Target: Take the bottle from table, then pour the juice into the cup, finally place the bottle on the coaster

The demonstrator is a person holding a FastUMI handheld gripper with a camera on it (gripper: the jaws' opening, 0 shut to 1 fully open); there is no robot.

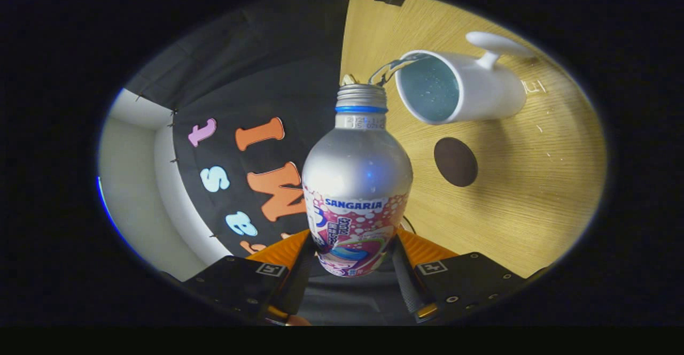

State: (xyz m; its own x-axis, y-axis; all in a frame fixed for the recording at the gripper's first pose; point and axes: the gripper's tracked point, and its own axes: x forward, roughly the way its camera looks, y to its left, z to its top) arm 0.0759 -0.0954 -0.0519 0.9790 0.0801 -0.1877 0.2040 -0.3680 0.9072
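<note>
Tool point(355, 261) pinching the lower body of a smooth silver aluminium bottle with a pink printed label point(357, 184) — both fingers press its sides. A clear stream runs from its threaded neck into a glossy white handled cup point(483, 90). Round dark-brown coaster point(455, 161) lies flat on the wood-grain desk point(534, 184), near the cup.

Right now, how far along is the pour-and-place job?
Done: the gripper is shut on the bottle, lifted off the table. In hand: liquid streams from the bottle's mouth into the white cup. Left: set the bottle on the bare dark coaster.
</note>
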